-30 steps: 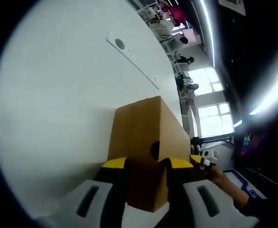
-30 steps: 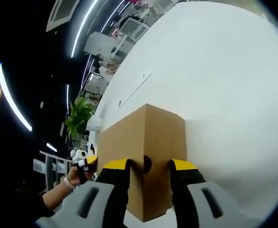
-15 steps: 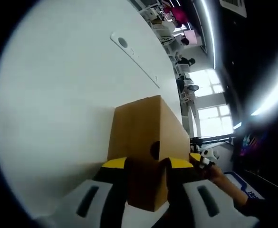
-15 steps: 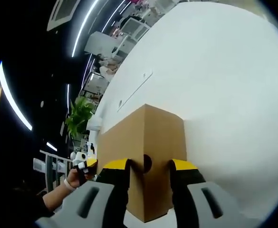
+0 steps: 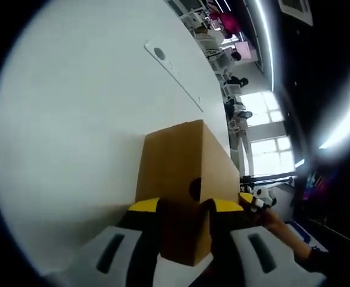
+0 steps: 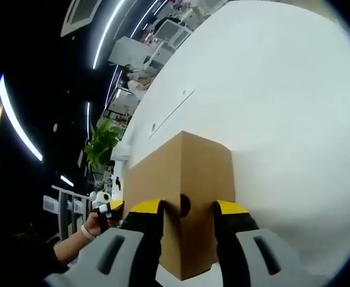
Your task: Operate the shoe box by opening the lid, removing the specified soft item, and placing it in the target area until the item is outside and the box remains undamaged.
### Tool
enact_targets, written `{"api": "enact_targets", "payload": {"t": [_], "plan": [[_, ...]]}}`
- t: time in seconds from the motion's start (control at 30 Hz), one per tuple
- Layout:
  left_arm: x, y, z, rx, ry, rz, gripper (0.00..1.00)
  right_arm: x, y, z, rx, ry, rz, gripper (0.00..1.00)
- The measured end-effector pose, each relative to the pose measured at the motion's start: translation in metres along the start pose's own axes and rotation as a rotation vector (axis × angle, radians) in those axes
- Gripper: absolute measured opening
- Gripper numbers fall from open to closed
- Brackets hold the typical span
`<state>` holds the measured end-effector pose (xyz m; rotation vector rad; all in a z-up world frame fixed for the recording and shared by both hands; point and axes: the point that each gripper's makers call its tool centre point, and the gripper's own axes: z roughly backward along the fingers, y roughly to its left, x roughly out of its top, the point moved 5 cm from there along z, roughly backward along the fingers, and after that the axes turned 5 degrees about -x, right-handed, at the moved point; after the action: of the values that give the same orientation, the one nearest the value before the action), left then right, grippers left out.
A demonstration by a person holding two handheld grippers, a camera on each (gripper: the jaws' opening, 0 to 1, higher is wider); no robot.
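**Now both grippers hold the box by its two short ends**

Now you have the shoe box [image 5: 183, 173] between your two grippers, one at each short end. In the left gripper view, the left gripper [image 5: 183, 206] has its yellow-tipped jaws narrow, one on each side of a box corner, next to the round finger hole [image 5: 194, 189]. In the right gripper view, the right gripper [image 6: 185, 207] stands the same way at the opposite end, jaws narrow around the corner beside the other hole [image 6: 184, 205]. Each one seems to pinch the cardboard, so I judge both are closed on the box.

The box lies on the white table [image 5: 73, 119], and its long axis runs from one gripper straight to the other. So the box is directly in front of both pairs of jaws, and neither hand is nearer. The far gripper and the hand holding it show past the box end in each view [image 6: 103, 206].

The lid seems closed; I cannot see any seam or the soft item inside. Which way the table edges lie from the box I cannot tell.

For the coming move, you should find the lid edge along the long side. Lift evenly at both ends, because a pull from one end only could twist or tear the cardboard.
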<state>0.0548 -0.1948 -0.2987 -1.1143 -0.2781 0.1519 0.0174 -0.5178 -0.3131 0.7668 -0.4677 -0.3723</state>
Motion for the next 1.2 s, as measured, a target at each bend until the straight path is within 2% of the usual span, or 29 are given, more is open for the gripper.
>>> {"api": "enact_targets", "payload": {"t": [0.47, 0.63, 0.8, 0.9, 1.03, 1.2], "plan": [[0.008, 0.018, 0.002, 0.019, -0.028, 0.022, 0.32, 0.001, -0.002, 0.0, 0.02, 0.004, 0.019, 0.33], [-0.005, 0.007, 0.002, 0.026, -0.04, 0.024, 0.32, 0.004, -0.004, -0.001, 0.022, 0.026, 0.03, 0.33], [-0.004, 0.01, 0.002, 0.031, -0.045, 0.035, 0.32, 0.004, -0.005, -0.002, 0.027, 0.04, 0.036, 0.33], [-0.013, 0.0, 0.002, 0.04, -0.058, 0.032, 0.32, 0.004, -0.006, -0.002, 0.04, 0.043, 0.038, 0.33], [-0.013, 0.002, 0.002, 0.044, -0.069, 0.042, 0.32, 0.003, -0.004, 0.0, 0.047, 0.048, 0.041, 0.33], [-0.021, -0.009, 0.002, 0.057, -0.05, 0.015, 0.32, 0.004, -0.004, -0.001, 0.046, 0.051, 0.038, 0.33]]}}
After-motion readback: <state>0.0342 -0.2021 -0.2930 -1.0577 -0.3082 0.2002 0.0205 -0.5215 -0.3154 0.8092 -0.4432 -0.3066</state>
